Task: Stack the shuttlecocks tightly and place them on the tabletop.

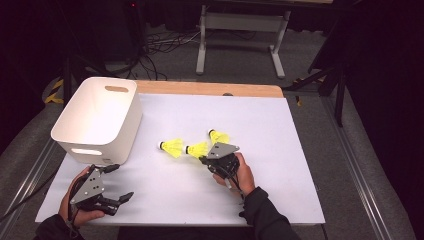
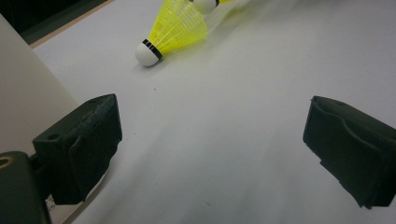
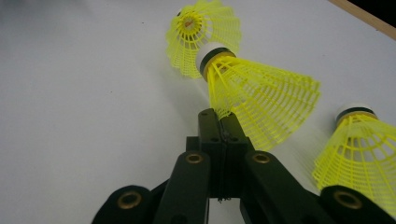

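Left gripper point(image 1: 120, 182) low at the near-left of the table point(image 1: 280, 150), jaws spread wide, nothing between them. White bin point(image 1: 100, 117) just beyond it. Right gripper point(image 3: 223, 123) pinched on the skirt edge of the middle shuttlecock point(image 3: 261, 95). Two more shuttlecocks point(image 1: 172, 147) point(image 1: 218, 136) lie on either side of it.

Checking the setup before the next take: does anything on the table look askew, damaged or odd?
Nothing looks damaged. The three yellow shuttlecocks lie on their sides; the right tongs are shut on the skirt edge of the middle shuttlecock. The white bin stands upright; the left tongs are open.
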Demonstrator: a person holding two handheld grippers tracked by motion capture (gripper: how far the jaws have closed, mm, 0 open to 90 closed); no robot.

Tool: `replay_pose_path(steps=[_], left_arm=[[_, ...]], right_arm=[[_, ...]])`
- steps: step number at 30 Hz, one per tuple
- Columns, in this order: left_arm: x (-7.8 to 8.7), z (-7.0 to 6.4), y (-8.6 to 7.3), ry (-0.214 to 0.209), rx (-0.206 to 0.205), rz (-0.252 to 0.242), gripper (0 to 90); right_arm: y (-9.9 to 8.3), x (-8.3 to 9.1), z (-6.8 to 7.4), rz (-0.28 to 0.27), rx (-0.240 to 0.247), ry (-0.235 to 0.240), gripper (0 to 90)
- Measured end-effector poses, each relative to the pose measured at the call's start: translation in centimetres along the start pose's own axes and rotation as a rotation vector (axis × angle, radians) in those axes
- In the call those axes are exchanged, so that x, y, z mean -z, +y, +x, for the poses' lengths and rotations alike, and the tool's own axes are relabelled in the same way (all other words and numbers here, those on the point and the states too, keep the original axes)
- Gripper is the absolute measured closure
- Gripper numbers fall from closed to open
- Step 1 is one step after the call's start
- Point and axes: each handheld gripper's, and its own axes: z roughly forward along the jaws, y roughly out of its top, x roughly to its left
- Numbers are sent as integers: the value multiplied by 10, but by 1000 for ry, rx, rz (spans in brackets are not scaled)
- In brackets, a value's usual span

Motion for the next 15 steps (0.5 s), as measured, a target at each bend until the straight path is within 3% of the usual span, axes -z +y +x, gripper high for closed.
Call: replay_pose_path(steps=[15], left_arm=[[-3,-2,1,-15,-10,7,53]], right_arm=[[13,-29,-2,11,-9,16,900]])
